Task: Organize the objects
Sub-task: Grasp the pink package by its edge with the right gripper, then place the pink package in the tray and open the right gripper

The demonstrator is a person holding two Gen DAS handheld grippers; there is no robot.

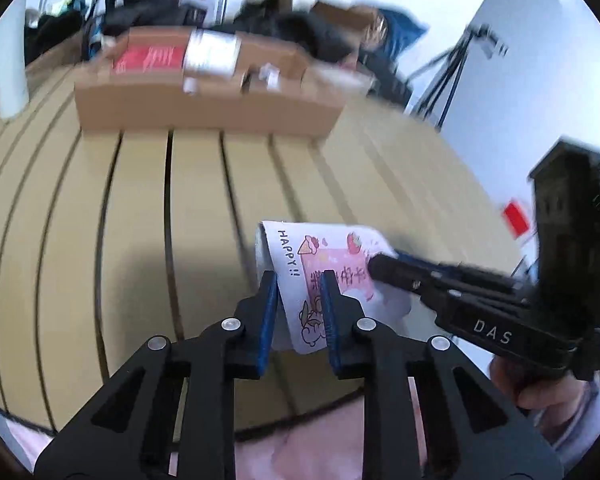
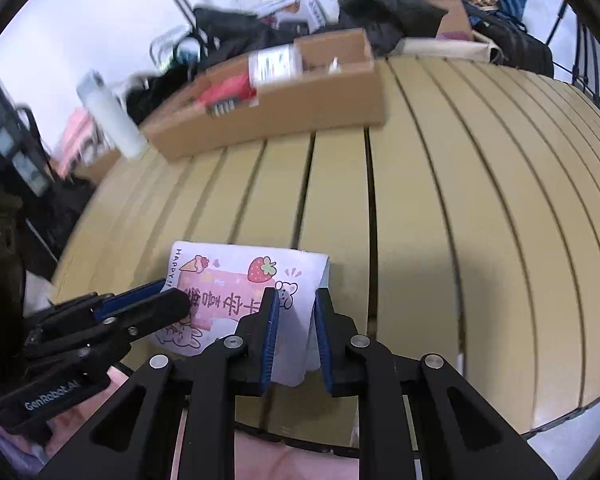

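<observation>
A white and pink packet (image 1: pixel 320 276) printed "HAPPY!!" with a strawberry and rabbits is held above the slatted yellow table (image 1: pixel 140 220). My left gripper (image 1: pixel 299 282) is shut on its left end. My right gripper (image 2: pixel 296 300) is shut on its right end (image 2: pixel 300 320). In the left wrist view the right gripper (image 1: pixel 380 264) comes in from the right. In the right wrist view the left gripper (image 2: pixel 172 300) comes in from the left. The packet (image 2: pixel 236 280) stretches between both.
An open cardboard tray (image 1: pixel 204 100) with a red item (image 1: pixel 148 60) and a white labelled box (image 1: pixel 212 54) stands at the table's far side. It also shows in the right wrist view (image 2: pixel 276 116). A white bottle (image 2: pixel 108 112) stands left of it. Bags and boxes lie beyond.
</observation>
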